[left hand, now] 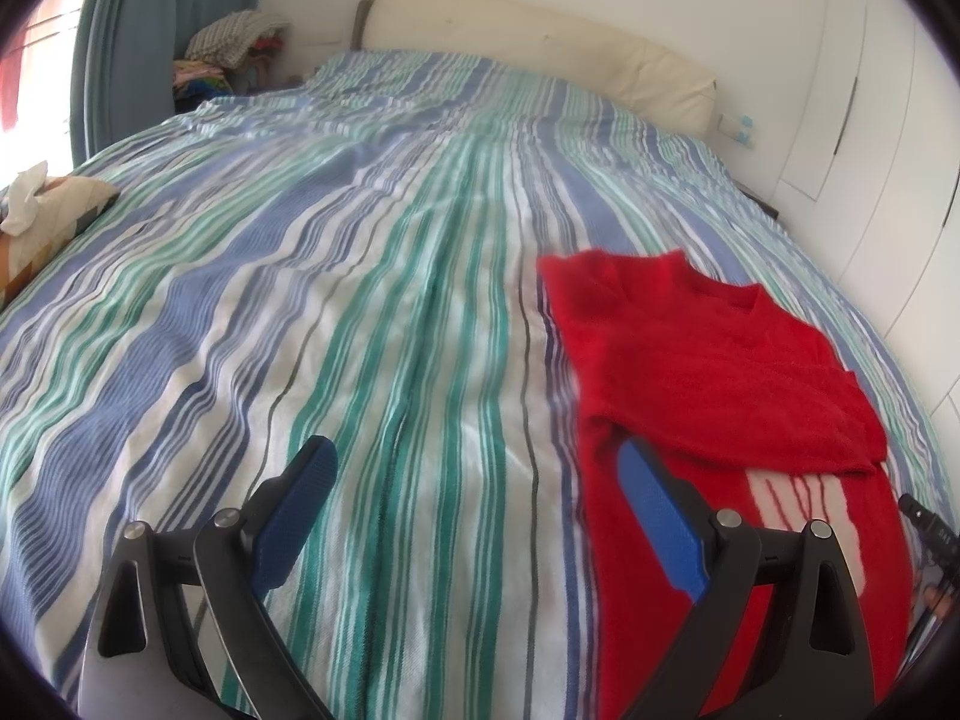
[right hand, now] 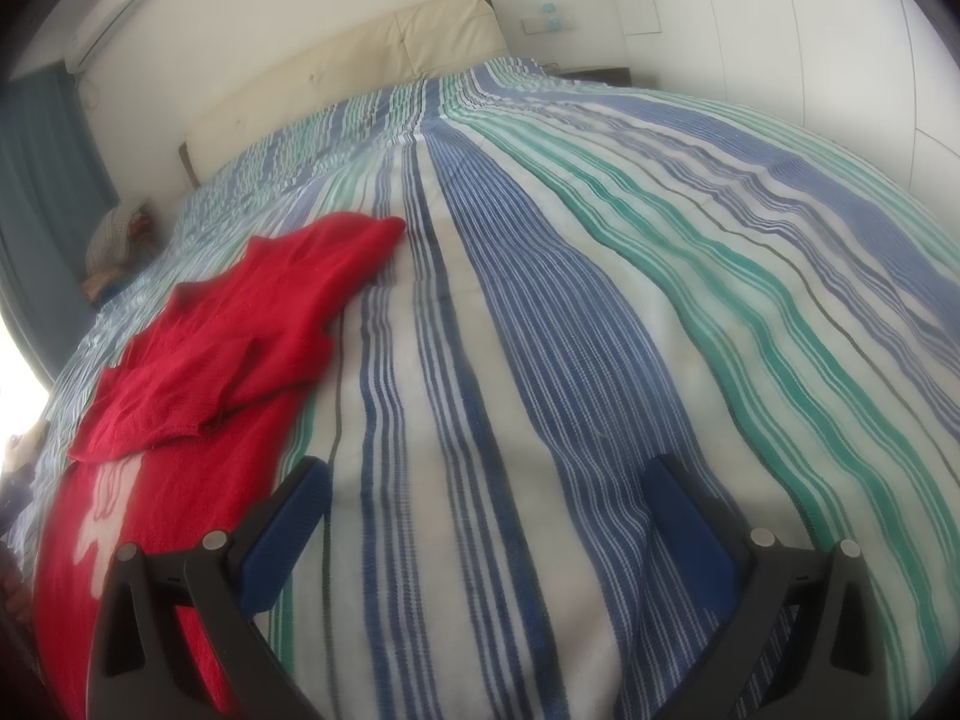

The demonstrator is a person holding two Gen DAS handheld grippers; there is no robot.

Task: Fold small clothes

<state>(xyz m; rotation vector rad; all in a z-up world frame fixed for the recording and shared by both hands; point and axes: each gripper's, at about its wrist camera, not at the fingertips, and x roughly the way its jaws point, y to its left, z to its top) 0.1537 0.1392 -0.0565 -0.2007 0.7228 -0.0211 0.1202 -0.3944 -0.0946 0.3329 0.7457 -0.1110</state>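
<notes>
Both grippers are hovering with jaws spread wide and holding nothing, the left gripper (left hand: pixel 474 468) sitting just left of the red sweater (left hand: pixel 714 360) that is lying partly folded on the striped bedspread (left hand: pixel 300 300), while the right gripper (right hand: pixel 486 489) is hanging over bare stripes to the sweater's right.

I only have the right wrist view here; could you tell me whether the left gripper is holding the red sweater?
Observer: No. The left gripper is open, with one finger over the red sweater and the other over the striped bedspread.
Operator: Thank you. Is anything else lying on the bed on that side?
Observer: Yes, a patterned cushion with a white cloth on it lies at the bed's far left edge.
</notes>
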